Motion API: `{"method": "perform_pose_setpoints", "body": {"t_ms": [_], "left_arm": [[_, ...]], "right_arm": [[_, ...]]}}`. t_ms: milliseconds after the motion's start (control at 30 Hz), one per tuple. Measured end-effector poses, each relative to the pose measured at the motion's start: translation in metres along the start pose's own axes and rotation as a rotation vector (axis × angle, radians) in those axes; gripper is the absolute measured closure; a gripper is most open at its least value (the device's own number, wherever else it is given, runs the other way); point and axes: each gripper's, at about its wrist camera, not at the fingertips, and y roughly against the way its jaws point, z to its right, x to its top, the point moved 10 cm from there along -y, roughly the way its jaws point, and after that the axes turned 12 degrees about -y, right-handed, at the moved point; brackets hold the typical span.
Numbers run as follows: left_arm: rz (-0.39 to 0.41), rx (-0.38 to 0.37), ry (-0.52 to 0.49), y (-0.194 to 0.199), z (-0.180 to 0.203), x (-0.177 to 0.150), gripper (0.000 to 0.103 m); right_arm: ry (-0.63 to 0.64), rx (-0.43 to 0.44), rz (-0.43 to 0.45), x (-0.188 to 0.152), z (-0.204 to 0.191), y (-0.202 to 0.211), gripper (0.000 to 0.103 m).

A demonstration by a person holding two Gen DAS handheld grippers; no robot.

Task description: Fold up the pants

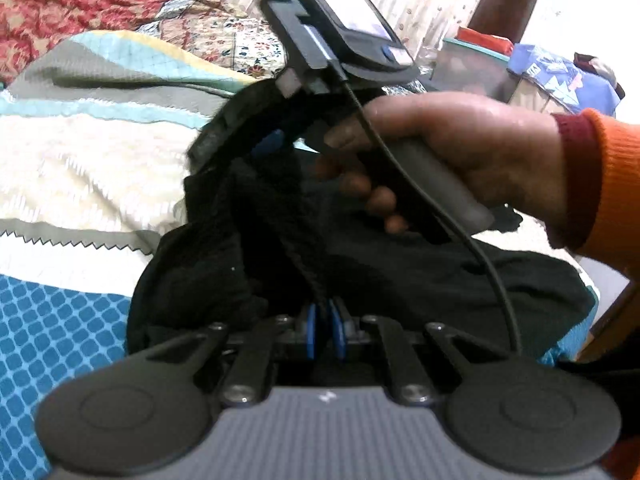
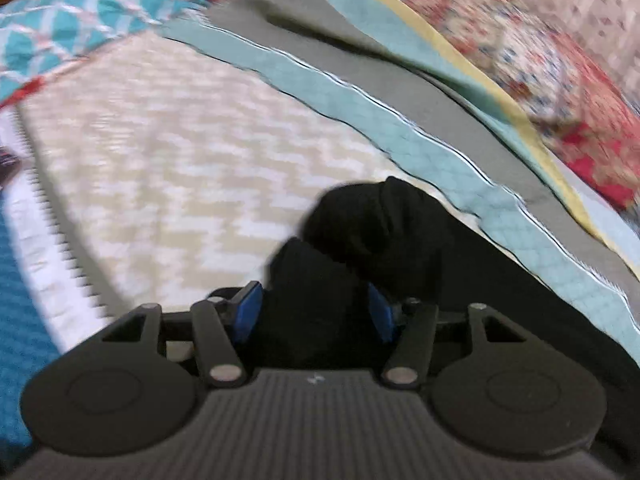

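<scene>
Black pants (image 1: pixel 400 272) lie bunched on the bed in the left wrist view. My left gripper (image 1: pixel 325 320) is shut, its blue pads pinching a fold of them. Farther ahead a hand (image 1: pixel 460 140) in an orange sleeve holds my right gripper (image 1: pixel 264 148), which points down into the cloth. In the right wrist view, which is blurred, the right gripper (image 2: pixel 314 308) is open. Its blue pads stand apart on either side of a thick lump of the pants (image 2: pixel 372 224).
The bedspread has a cream zigzag band (image 1: pixel 80 160), a blue checked patch (image 1: pixel 48 320) and teal and grey stripes (image 2: pixel 400 128). A red floral quilt (image 1: pixel 60 0) lies at the back. Boxes and bags (image 1: pixel 472 64) stand at the far right by a wooden post.
</scene>
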Motion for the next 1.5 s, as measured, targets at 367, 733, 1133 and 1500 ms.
{"method": "perform_pose_setpoints", "body": {"t_ms": [367,733,1133,1500], "left_arm": [[0.154,0.18,0.237,0.066,-0.067,0.008,0.095],[0.063,0.433,0.582,0.094,-0.174,-0.045,0.089],[0.115,0.011,0.819,0.067,-0.156,-0.035,0.016],[0.088,0.191,0.865,0.097,-0.177,-0.051,0.092]], "right_arm": [[-0.434,0.393,0.167,0.085,-0.002,0.045,0.083],[-0.39,0.349,0.019,0.088,-0.087,-0.061,0.054],[-0.377,0.56,0.091,-0.014,-0.04,0.064,0.048],[-0.366,0.684,-0.187,-0.088,-0.118,0.051,0.079]]}}
